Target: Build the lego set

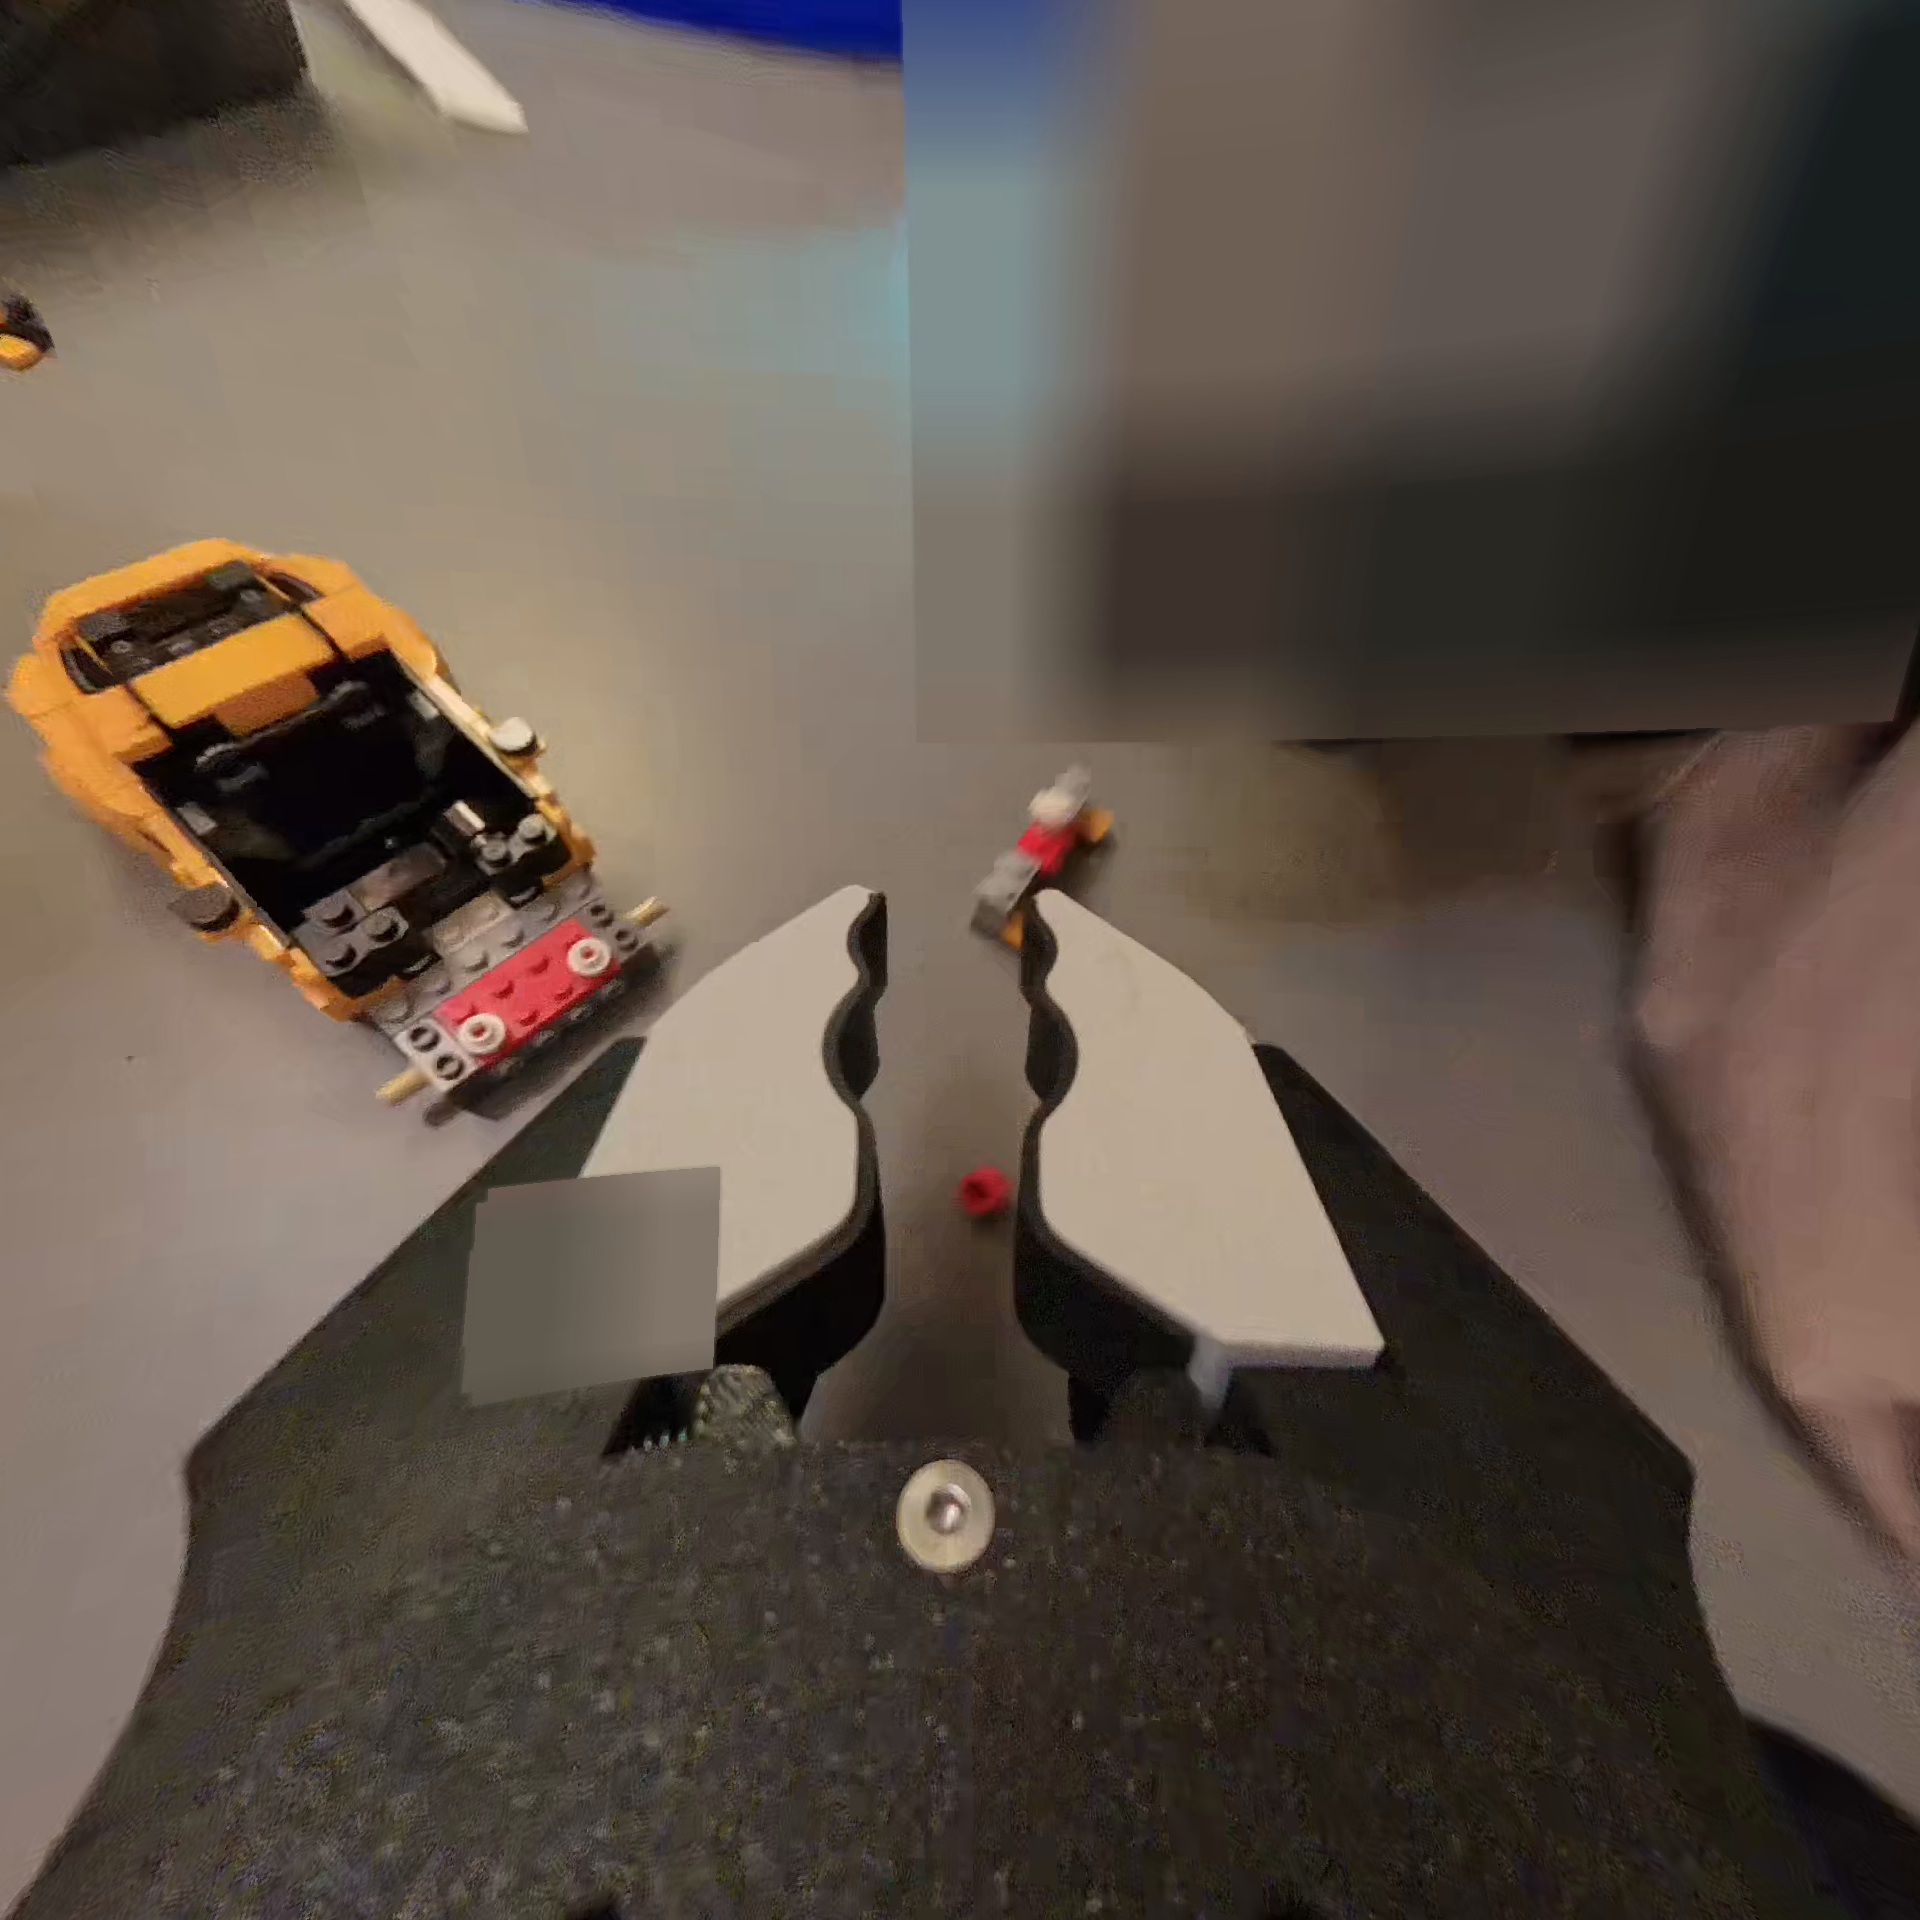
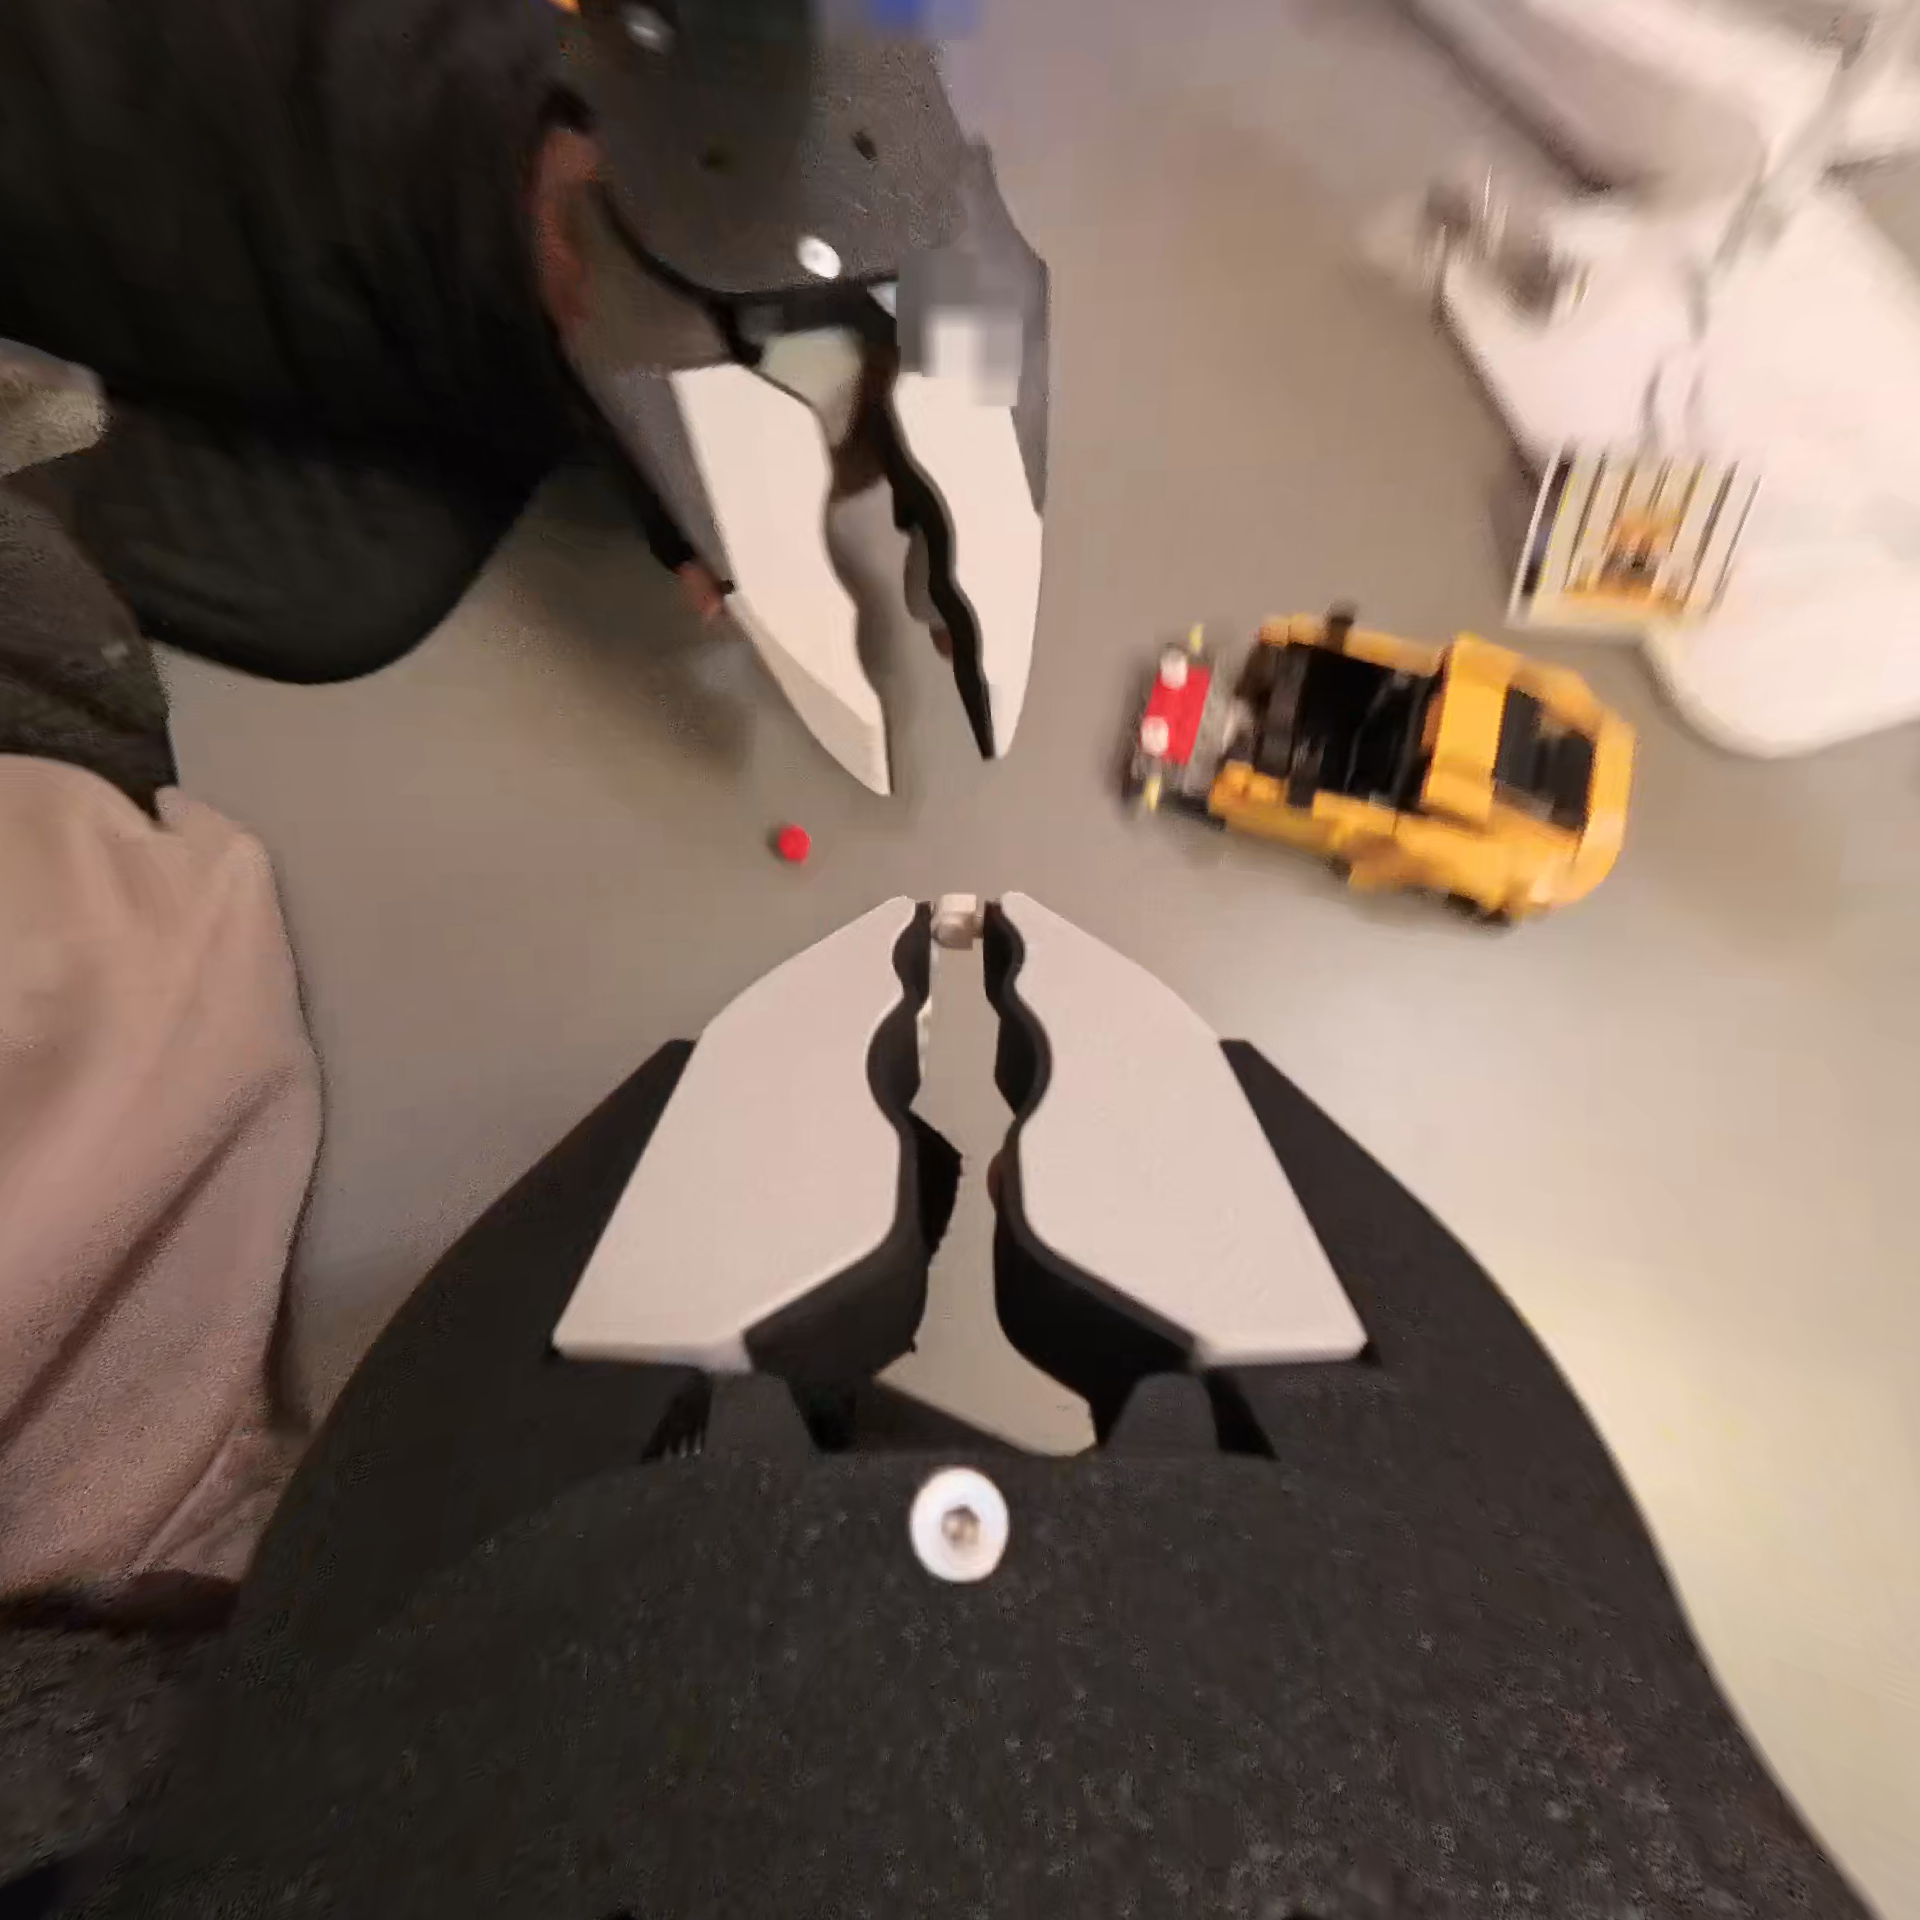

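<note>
The partly built yellow Lego car (image 1: pixel 281 790) lies on the grey table (image 1: pixel 623 416), ahead and to the left of the left gripper (image 1: pixel 956 914), its open rear end with a red plate (image 1: pixel 530 992) turned toward that gripper's left finger and just beyond it. In the right wrist view the same car (image 2: pixel 1392 758) sits ahead and to the right of the right gripper (image 2: pixel 958 906), roof off, black interior exposed, image blurred. The right gripper is clamped on a small grey Lego piece (image 2: pixel 956 923), pinched at the very fingertips; whether more hangs from it cannot be told. The left gripper holds nothing, its jaws parted with bare table showing between them. A small red round stud (image 1: pixel 983 1191) lies on the table between the left gripper's fingers, nearer the right one, touching neither as far as can be seen; from the right gripper it (image 2: pixel 793 841) lies just ahead and to the left of the tips. A small red-and-grey sub-assembly (image 1: pixel 1039 852) lies just beyond the left gripper's right fingertip. In the right wrist view the left gripper (image 2: pixel 940 769) points down toward the right gripper's tips, close but apart. Farther right of the right gripper lie an instruction booklet (image 2: pixel 1631 540) and white bags (image 2: pixel 1766 416), blurred. A person's dark sleeve (image 2: pixel 260 312) is behind the left gripper.
</note>
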Available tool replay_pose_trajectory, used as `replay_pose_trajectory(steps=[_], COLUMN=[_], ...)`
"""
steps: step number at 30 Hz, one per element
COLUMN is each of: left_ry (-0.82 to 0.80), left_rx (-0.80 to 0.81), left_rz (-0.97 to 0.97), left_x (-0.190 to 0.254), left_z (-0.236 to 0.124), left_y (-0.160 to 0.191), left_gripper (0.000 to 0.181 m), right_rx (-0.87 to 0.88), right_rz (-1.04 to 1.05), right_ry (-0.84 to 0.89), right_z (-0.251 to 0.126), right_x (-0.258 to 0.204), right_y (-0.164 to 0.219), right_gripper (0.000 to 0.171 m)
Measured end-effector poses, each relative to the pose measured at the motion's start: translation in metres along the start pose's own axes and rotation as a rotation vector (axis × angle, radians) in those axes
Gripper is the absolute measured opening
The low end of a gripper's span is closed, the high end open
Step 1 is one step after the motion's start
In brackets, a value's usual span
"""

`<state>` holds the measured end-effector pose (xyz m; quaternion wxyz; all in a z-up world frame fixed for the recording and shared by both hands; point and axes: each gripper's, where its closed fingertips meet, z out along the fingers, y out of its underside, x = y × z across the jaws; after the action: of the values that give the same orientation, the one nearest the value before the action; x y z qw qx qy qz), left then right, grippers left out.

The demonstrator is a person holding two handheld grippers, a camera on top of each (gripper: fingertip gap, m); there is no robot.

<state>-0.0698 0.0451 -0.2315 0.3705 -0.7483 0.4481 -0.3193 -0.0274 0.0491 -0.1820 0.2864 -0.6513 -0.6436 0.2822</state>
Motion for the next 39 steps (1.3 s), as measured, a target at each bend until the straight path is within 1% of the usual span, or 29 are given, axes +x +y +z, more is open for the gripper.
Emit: replay_pose_trajectory(steps=[3,4,6,12,14,17,19,21,22,23,27,33,39], left_ry=[0.038,0.052,0.069,0.104,0.114,0.125,0.128,0.108,0.096,0.094,0.078,0.064,0.058], left_rx=[-0.116,-0.139,-0.164,-0.158,-0.155,-0.147,-0.139,-0.149,-0.153,-0.153,-0.154,-0.165,-0.15], left_rz=[0.079,0.11,0.161,0.235,0.24,0.228,0.216,0.215,0.215,0.215,0.2,0.205,0.198], left_x=[0.0,0.001,0.003,0.014,0.018,0.019,0.019,0.017,0.016,0.017,0.018,0.02,0.02], left_z=[0.022,0.028,0.036,0.045,0.046,0.047,0.049,0.053,0.054,0.054,0.052,0.052,0.052], left_y=[0.017,0.019,0.021,0.017,0.016,0.015,0.012,0.012,0.012,0.012,0.013,0.014,0.014], left_gripper=[0.033,0.036,0.036,0.02,0.02,0.026,0.026,0.02,0.011,0.01,0.01,0.01,0.01], right_rx=[-0.143,-0.172,-0.218,-0.321,-0.349,-0.377,-0.384,-0.401,-0.408,-0.416,-0.408,-0.443,-0.499], right_rz=[0.165,0.188,0.198,0.178,0.17,0.135,0.104,0.083,0.073,0.066,0.025,-0.047,-0.057], right_ry=[0.002,-0.002,-0.012,-0.063,-0.079,-0.082,-0.084,-0.085,-0.084,-0.085,-0.101,-0.092,-0.093], right_z=[0.012,0.015,0.021,0.035,0.037,0.038,0.039,0.039,0.04,0.041,0.045,0.049,0.05], right_x=[0.01,0.011,0.008,-0.004,-0.007,-0.008,-0.008,-0.008,-0.007,-0.007,-0.01,-0.01,-0.01], right_y=[0.028,0.034,0.041,0.052,0.054,0.055,0.054,0.053,0.053,0.053,0.053,0.056,0.058], right_gripper=[0.009,0.009,0.009,0.009,0.009,0.009,0.009,0.009,0.009,0.009,0.009,0.009,0.009])
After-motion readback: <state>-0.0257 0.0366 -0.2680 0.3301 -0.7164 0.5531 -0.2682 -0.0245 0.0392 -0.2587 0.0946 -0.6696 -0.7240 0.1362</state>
